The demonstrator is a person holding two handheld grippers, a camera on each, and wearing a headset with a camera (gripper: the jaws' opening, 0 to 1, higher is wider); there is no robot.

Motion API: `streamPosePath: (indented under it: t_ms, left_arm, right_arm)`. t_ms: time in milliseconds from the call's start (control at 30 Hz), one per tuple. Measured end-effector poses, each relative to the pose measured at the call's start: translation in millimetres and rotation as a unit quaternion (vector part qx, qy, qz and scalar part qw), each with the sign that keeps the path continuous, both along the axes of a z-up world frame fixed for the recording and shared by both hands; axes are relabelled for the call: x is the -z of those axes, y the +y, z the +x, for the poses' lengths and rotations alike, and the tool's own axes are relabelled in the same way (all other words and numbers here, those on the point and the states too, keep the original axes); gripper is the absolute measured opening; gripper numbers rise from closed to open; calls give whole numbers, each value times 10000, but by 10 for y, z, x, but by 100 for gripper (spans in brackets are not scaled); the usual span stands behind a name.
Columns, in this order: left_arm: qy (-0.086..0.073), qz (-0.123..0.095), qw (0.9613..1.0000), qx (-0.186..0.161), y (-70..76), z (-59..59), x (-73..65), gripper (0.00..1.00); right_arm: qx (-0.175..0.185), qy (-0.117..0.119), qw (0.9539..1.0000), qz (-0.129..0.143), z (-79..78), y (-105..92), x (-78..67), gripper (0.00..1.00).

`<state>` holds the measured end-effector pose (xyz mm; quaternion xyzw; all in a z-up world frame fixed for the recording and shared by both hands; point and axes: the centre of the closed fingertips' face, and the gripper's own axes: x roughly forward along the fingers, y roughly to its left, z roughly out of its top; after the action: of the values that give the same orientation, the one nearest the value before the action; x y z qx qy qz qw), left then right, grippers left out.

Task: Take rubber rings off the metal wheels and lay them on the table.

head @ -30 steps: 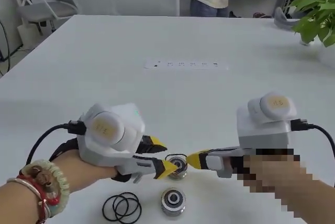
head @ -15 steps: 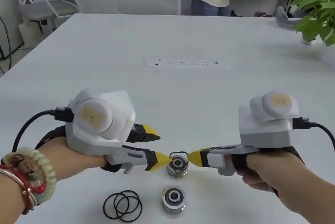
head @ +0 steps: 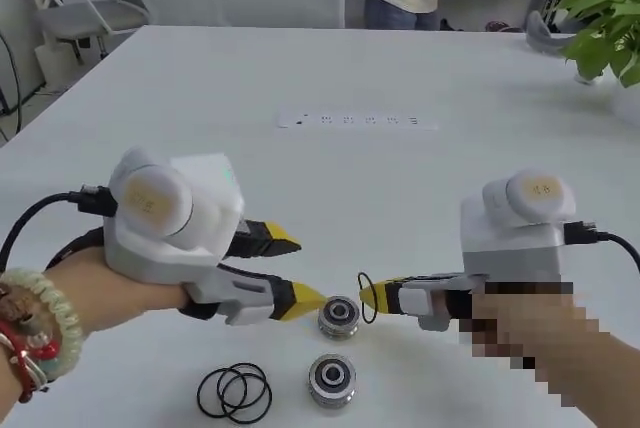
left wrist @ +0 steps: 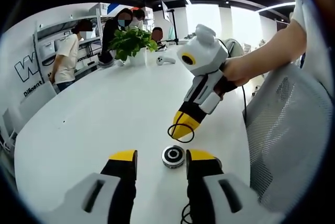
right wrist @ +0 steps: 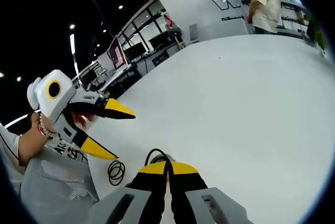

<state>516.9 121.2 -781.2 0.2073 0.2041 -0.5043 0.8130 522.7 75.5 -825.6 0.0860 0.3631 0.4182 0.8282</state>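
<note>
White table [head: 300, 178] carries everything here, and the landmark on it is the metal wheel [head: 339, 315] lying flat close to the person, between the two grippers.

The left gripper [head: 305, 270] comes in from the person's left of that wheel. Its yellow-tipped jaws stand well apart, holding nothing. In the left gripper view the wheel sits on the table just beyond the gap between them, touched by neither.

The right gripper [head: 368, 298] comes in from the person's right of the wheel, its tip just beside the wheel's rim. In the right gripper view its two jaws are pressed together, and a thin black loop is pinched at their tips.

A second metal wheel [head: 331, 380] lies flat on the table, nearer the person than the landmark wheel and apart from it.

A small heap of loose rubber rings [head: 235, 393], overlapping one another, lies flat on the table to the person's left of the landmark wheel and nearer the person, beside the second wheel.

The pinched rubber ring [head: 361, 286] stands roughly upright, just at the right edge of the landmark wheel. Whether it touches that wheel I cannot tell.
</note>
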Motion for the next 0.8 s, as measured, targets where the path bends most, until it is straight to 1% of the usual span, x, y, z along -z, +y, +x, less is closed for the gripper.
streamPosePath:
  t_ms: [67, 200, 333, 433, 633, 800]
  left_arm:
    - [46, 4, 10000, -8, 23, -13, -17, 37]
    - [-34, 49, 10000, -23, 68, -14, -98, 40]
    - [-54, -42, 10000, -19, 100, -27, -232, 41]
    - [-112, -50, 9999, -28, 131, -41, -310, 43]
    - [-226, -8, 9997, -6, 221, -116, -460, 46]
    - [-270, 65, 9996, -36, 341, -187, -511, 48]
  right_arm:
    - [8, -4, 10000, 14, 5, 0, -8, 0]
    - [13, -23, 10000, 37, 12, 1, -26, 0]
    - [20, -37, 10000, 64, 23, 1, -39, 0]
    - [21, -39, 10000, 86, 18, 12, -52, 0]
    - [1, -69, 9999, 111, 3, 35, -82, 0]
    - [-8, -78, 9999, 138, 23, 33, -87, 0]
